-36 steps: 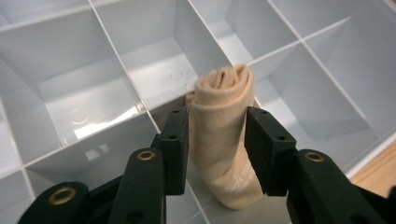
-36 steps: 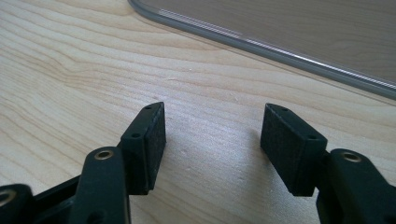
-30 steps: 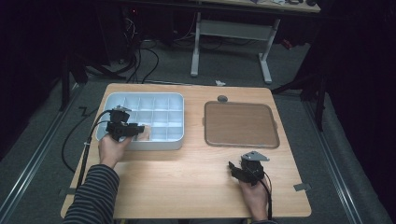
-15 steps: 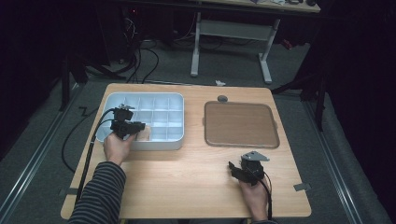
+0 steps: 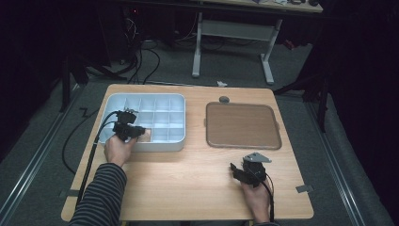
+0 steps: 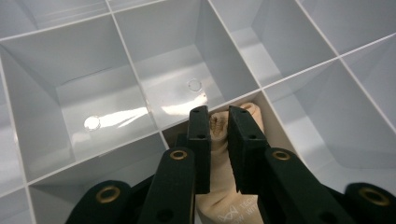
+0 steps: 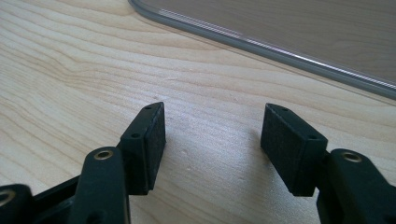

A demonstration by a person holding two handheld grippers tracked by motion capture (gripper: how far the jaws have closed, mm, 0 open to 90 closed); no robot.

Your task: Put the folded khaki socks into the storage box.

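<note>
At the near edge of the bench (image 5: 188,188), the right gripper (image 5: 245,172) is held low over the bare wood by the person's right hand (image 5: 256,197), well apart from everything else. Its jaws are spread wide, with nothing between them; in the right gripper view only the wood grain is seen in the gap, and neither pad (image 7: 152,140) is touched by anything. Just beyond it the brown tray (image 5: 242,125) is laid flat on the right half of the bench, its clear rim (image 7: 261,42) being seen across the top of the right gripper view.

Farther left, the left gripper (image 5: 134,133) is carried by the left hand (image 5: 120,148), a striped sleeve (image 5: 101,197) being seen behind it, and it is dipped into the white compartment box (image 5: 141,101) on the left half of the bench. Its jaws have just been closing and are now drawn nearly together around a beige cloth pouch (image 6: 224,186). The pouch is pinched at its gathered upper end between the two pads (image 6: 243,144), with only a narrow gap left. The pouch is lodged in a compartment of the nearest row, against the front wall of the box, and faint printed lettering is seen on its lower part. Beyond it, compartments with bare bottoms are seen, glare being reflected from two of them.
</note>
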